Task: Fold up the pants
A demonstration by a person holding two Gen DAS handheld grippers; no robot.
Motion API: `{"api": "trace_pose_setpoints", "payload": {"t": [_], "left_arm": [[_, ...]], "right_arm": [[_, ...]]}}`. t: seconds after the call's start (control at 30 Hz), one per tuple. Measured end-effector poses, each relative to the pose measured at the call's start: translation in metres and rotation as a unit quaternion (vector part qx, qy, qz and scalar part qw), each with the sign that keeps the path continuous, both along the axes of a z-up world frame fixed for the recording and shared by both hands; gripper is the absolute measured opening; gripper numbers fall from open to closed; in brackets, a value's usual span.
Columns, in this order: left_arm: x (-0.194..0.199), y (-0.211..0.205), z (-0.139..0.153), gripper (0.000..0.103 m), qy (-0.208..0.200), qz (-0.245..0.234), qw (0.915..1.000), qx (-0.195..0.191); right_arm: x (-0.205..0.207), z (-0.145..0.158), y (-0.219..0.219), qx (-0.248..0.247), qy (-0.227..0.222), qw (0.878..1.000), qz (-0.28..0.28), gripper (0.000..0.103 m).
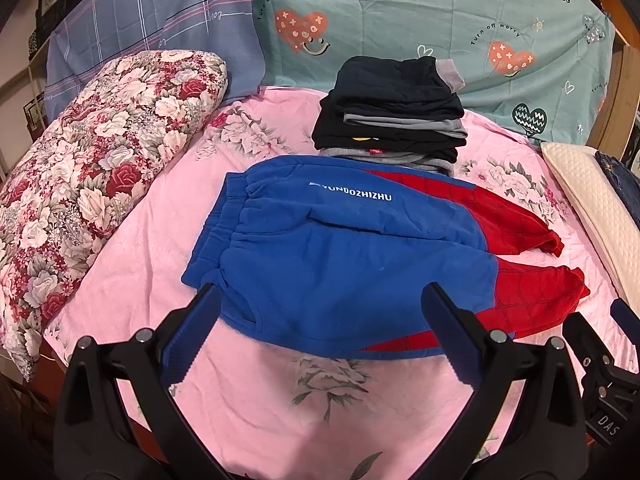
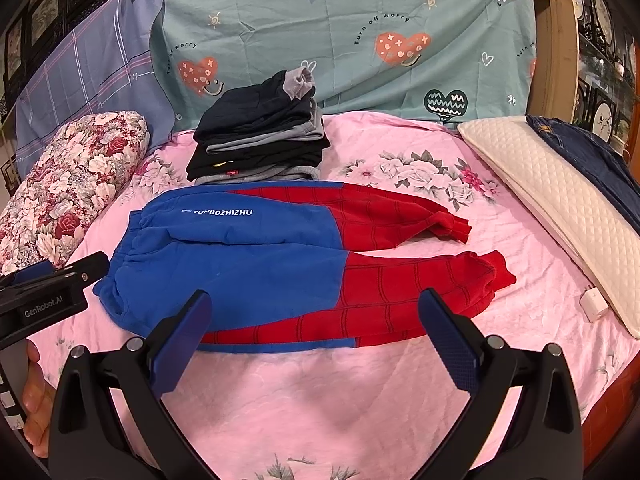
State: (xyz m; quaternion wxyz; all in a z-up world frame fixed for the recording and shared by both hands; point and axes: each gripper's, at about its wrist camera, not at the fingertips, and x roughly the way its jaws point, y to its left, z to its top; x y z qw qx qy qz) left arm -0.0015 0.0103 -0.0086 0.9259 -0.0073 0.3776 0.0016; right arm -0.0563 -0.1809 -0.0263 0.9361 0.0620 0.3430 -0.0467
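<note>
Blue and red pants (image 1: 340, 256) lie flat on the pink floral bedsheet (image 1: 280, 400), waistband to the left, red legs to the right. They also show in the right wrist view (image 2: 280, 264). My left gripper (image 1: 320, 300) is open and empty, hovering over the near edge of the blue part. My right gripper (image 2: 316, 308) is open and empty, above the near edge where blue meets red. The left gripper's body (image 2: 52, 296) shows at the left of the right wrist view.
A stack of folded dark clothes (image 1: 392, 112) sits behind the pants, also seen in the right wrist view (image 2: 260, 140). A floral quilt roll (image 1: 92, 184) lies left. A cream pillow (image 2: 560, 208) with dark jeans (image 2: 592, 160) lies right. A white charger (image 2: 592, 304) rests by the pillow.
</note>
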Motion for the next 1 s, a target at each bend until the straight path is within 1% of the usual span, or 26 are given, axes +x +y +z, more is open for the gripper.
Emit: {"api": "trace_pose_setpoints", "payload": {"t": [0.3,0.53,1.0], "left_arm": [[0.0005,-0.0002,0.0009,0.101,0.0,-0.002,1.0,0.001],[-0.0028,-0.0015,0.0039,0.101,-0.01,-0.002,0.9999,0.008],[-0.0027,-0.004,0.0021,0.101,-0.008,-0.001,0.9999,0.009]], "right_arm": [[0.0003,-0.0017,0.0006,0.001,-0.001,1.0,0.0,0.102],[0.0,-0.0023,0.0002,0.001,-0.001,1.0,0.0,0.102],[0.0005,-0.0018,-0.0005,0.002,-0.001,1.0,-0.001,0.102]]}}
